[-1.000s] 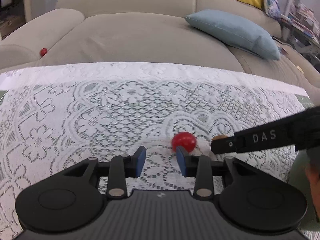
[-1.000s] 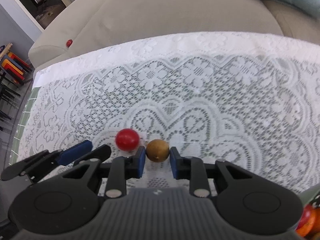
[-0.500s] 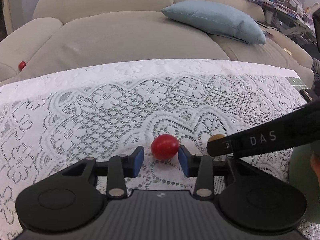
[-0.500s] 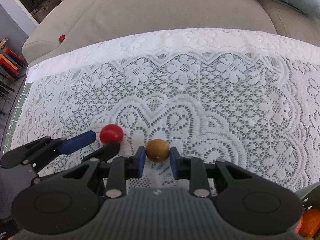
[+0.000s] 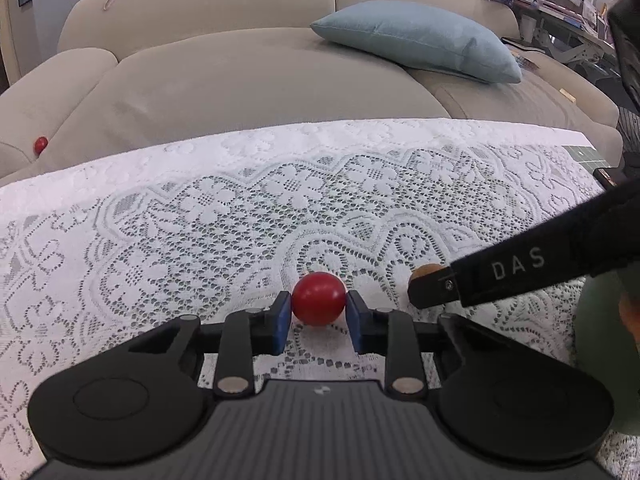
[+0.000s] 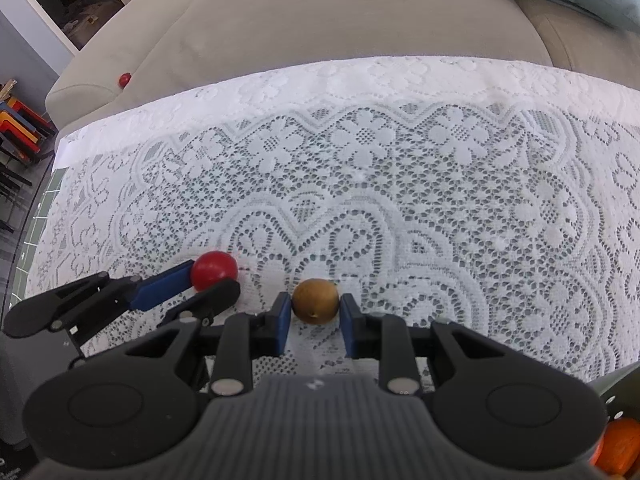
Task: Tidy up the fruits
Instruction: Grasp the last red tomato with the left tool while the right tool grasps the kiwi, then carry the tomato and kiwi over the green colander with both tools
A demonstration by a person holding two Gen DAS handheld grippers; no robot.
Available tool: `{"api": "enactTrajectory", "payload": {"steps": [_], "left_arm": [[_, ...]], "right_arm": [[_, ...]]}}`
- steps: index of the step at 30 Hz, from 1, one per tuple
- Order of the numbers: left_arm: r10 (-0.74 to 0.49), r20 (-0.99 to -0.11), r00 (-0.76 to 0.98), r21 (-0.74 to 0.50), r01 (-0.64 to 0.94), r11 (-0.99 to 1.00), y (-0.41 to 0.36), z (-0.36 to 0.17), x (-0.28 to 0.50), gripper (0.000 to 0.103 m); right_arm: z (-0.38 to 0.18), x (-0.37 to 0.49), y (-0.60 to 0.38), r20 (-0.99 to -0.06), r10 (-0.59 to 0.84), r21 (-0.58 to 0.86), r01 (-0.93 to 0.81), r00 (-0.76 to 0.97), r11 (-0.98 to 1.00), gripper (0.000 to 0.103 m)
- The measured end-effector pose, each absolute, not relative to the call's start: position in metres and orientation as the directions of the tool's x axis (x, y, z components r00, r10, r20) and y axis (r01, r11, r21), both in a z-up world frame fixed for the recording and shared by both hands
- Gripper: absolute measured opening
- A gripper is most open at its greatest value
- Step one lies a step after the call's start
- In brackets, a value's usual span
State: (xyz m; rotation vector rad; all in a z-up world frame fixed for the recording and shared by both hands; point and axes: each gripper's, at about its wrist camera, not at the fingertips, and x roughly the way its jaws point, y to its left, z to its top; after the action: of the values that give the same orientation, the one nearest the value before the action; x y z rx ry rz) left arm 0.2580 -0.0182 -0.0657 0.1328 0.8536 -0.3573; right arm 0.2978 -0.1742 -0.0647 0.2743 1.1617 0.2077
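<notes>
Red and brown fruit, one pinched in each gripper, both low over the lace cloth.

Left wrist view: your left gripper (image 5: pixel 319 314) is closed on the red fruit (image 5: pixel 319 298) at its widest point; smooth skin may slip if you lift fast. Right wrist view: your right gripper (image 6: pixel 314 316) clamps the brown fruit (image 6: pixel 315 301) just beside the left tool; you risk a collision unless the two separate first, and the lace cloth (image 6: pixel 400 184) may snag.

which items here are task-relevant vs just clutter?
In play:
red fruit, in left tongs
brown fruit, in right tongs
orange fruit, bottom right

Background:
lace tablecloth
sofa
blue cushion
small red ball on sofa arm
</notes>
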Motion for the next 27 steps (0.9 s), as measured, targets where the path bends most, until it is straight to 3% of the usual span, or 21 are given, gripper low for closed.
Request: {"api": "enactTrajectory", "payload": {"steps": [13, 27], "left_arm": [[-0.218, -0.753, 0.621, 0.012, 0.344, 0.939, -0.015, -0.023, 0.205, 0.032], [-0.303, -0.708, 0.638, -0.034, 0.398, 0.917, -0.039, 0.027, 0.133, 0.032]], "right_arm": [[-0.018, 0.255, -0.183, -0.837, 0.336, 0.286, -0.178, 0.433, 0.942, 0.023], [0.027, 0.171, -0.216, -0.795, 0.348, 0.181, -0.352, 0.496, 0.918, 0.023]]}}
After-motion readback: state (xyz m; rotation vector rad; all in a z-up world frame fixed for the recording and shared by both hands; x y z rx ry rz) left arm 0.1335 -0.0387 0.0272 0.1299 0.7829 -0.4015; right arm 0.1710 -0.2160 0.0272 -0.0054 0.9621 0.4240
